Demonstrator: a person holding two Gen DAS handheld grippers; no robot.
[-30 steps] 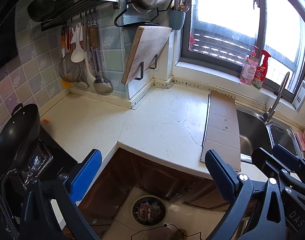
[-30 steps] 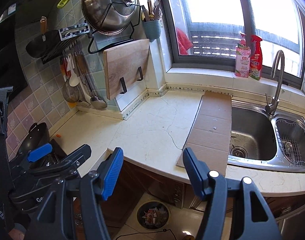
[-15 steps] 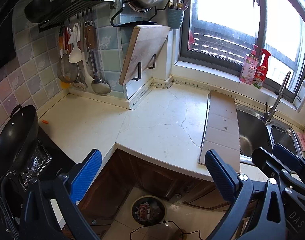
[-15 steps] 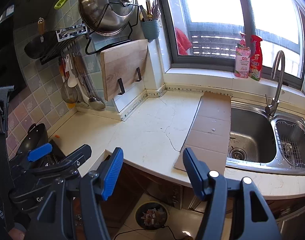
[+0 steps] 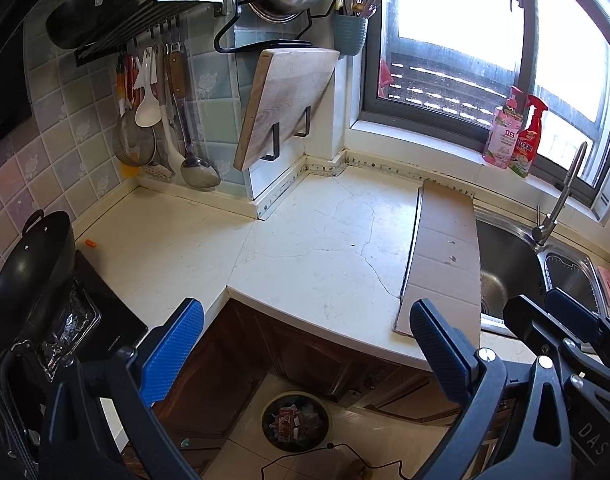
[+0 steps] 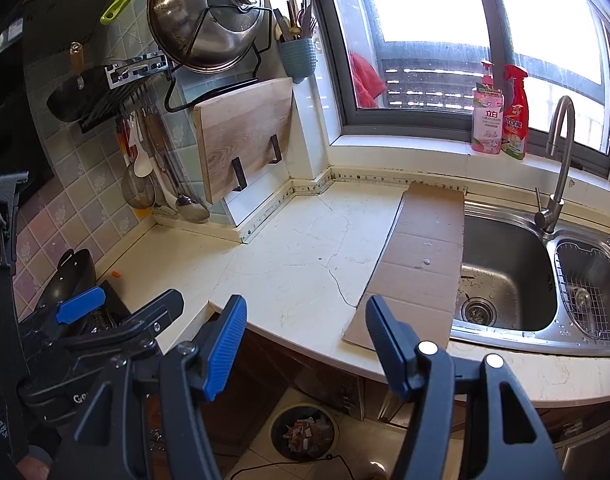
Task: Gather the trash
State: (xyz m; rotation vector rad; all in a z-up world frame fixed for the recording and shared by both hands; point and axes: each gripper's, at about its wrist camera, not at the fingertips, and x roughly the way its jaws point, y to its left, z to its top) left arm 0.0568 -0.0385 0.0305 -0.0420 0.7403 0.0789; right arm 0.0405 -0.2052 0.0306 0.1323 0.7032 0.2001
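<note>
At 6 o'clock on the floor below the bench (image 6: 305, 256), the trash bin (image 6: 304, 428) sits between both spread, empty tongs, left (image 5: 305, 344) and right (image 6: 305, 344).

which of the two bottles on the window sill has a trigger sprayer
The red plastic spray bottle, standing right of the pink pump-top bottle, which has a pump dispenser instead.
</note>
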